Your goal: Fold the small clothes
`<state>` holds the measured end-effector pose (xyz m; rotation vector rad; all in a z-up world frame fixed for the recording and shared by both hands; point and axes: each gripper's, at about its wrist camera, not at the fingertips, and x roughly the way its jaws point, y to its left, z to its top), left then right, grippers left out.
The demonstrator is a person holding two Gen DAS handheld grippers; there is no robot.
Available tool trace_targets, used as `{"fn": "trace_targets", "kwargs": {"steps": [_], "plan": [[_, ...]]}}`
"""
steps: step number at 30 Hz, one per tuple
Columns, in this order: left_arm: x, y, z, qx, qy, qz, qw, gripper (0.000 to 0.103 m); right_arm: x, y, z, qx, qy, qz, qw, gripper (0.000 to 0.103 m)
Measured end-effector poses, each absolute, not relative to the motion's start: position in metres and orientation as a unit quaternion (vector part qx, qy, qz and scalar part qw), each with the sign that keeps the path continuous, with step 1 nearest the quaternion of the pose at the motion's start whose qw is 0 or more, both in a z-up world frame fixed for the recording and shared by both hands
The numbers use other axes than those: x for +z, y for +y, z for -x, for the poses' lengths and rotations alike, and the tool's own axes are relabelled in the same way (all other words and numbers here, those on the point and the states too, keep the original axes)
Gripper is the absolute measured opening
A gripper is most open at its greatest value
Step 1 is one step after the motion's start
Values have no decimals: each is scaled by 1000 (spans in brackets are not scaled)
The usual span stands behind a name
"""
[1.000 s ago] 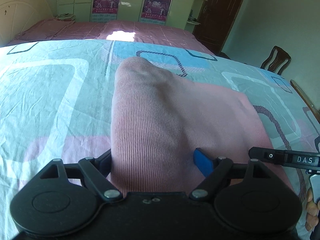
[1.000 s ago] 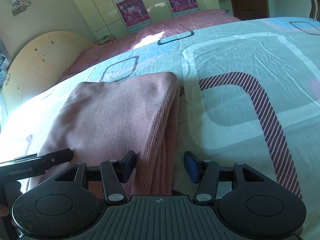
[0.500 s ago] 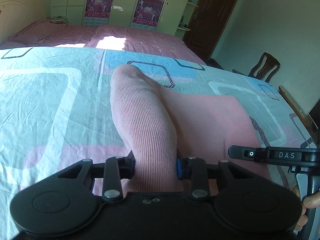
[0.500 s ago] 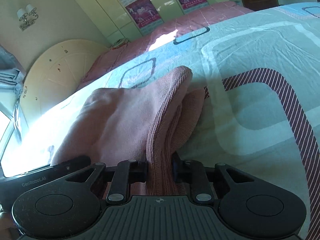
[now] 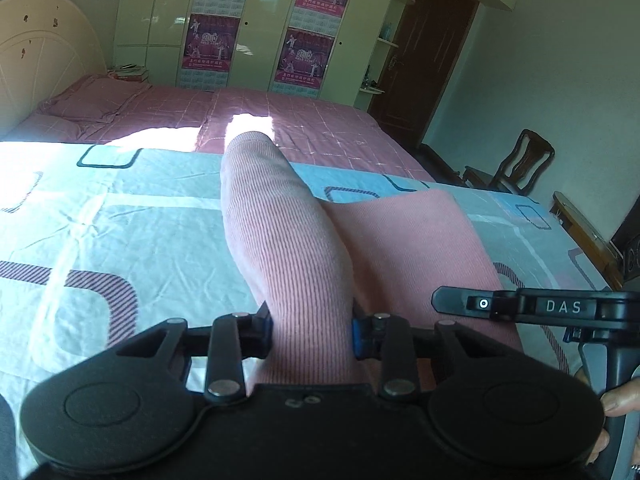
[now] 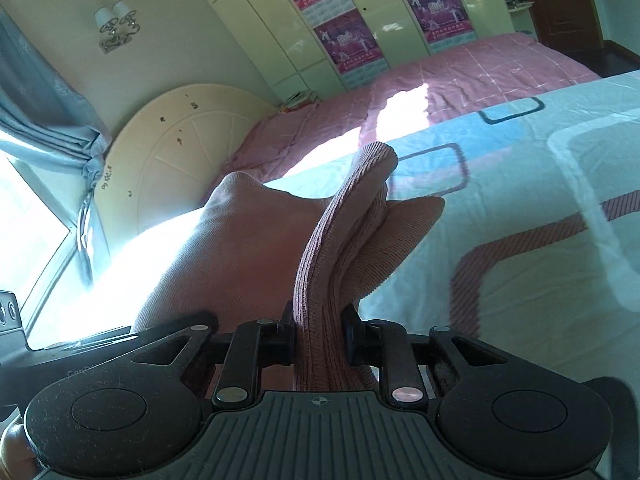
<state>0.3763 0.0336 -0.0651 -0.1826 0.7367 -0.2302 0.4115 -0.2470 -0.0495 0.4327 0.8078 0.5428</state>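
Observation:
A pink ribbed knit garment (image 5: 288, 240) lies on the patterned bedsheet (image 5: 120, 232), its near edge lifted off the bed. My left gripper (image 5: 313, 330) is shut on the garment's near left part, which rises as a tall fold ahead of the fingers. In the right wrist view the same pink garment (image 6: 256, 240) stands up in a ridge, and my right gripper (image 6: 318, 332) is shut on its thick near right edge. The right gripper's body (image 5: 536, 306) shows at the right of the left wrist view, a hand (image 5: 618, 400) on its handle.
The light blue sheet with rounded rectangle prints (image 6: 540, 208) spreads right and left of the garment. Behind lies a pink quilt (image 5: 280, 120), a cream headboard (image 6: 176, 140), a wardrobe with posters (image 5: 256, 24), a wooden chair (image 5: 516, 164) and a dark door (image 5: 432, 52).
Both grippers went from open around the garment's near edge to shut on it, then rose and moved forward, pulling the edge up into tall folds.

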Motion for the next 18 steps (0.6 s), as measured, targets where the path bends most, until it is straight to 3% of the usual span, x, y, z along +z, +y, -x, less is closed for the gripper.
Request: {"fn": "trace_targets", "kwargs": {"steps": [11,18], "plan": [[-57,207,-367,-79,353,84,929,32,-55,-55,-411,274,388,-219,852,21],[-68,269,-388,-48,353,83,931,32,-69,30,-439,286,400,-205,846,21]]}}
